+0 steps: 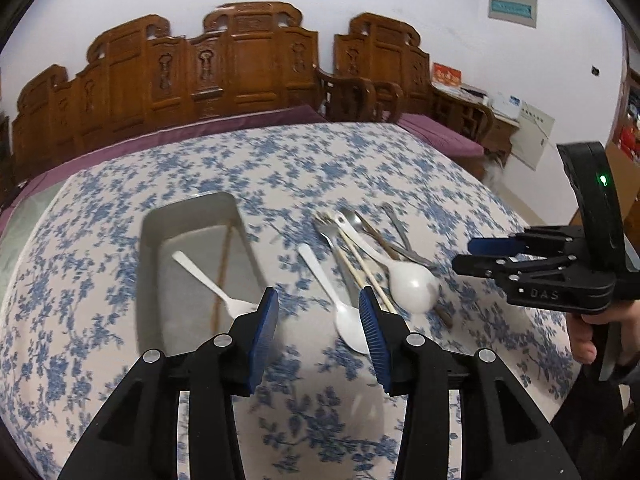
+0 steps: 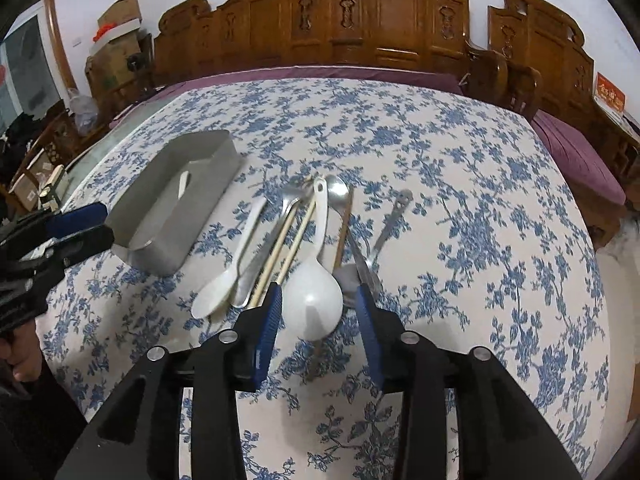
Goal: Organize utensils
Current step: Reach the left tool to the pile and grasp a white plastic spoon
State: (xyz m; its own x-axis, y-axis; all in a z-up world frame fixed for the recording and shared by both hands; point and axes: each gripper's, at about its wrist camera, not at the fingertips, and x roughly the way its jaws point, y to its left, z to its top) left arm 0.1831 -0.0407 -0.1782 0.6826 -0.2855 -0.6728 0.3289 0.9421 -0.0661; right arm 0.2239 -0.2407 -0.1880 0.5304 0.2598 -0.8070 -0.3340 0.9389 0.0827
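Note:
A grey metal tray [image 1: 149, 240] [image 2: 160, 256] sits on the floral tablecloth and holds a white spoon [image 1: 208, 282] and a brown chopstick [image 1: 222, 272]. To its right lies a pile of utensils: a small white spoon [image 1: 332, 292] [image 2: 232, 268], a large white ladle [image 1: 412, 284] [image 2: 314, 300], pale chopsticks [image 1: 360, 268] [image 2: 292, 248], metal forks and spoons [image 1: 384, 236] [image 2: 340, 192]. My left gripper [image 1: 319, 312] is open and empty, between tray and small spoon. My right gripper [image 2: 318, 304] [image 1: 480, 256] is open, its pads either side of the ladle's bowl.
The round table with the blue floral cloth [image 1: 280, 168] [image 2: 460, 200] fills both views. Carved wooden benches with purple cushions [image 1: 224, 80] [image 2: 360, 20] stand behind it. Boxes and clutter [image 2: 112, 52] are at the far left.

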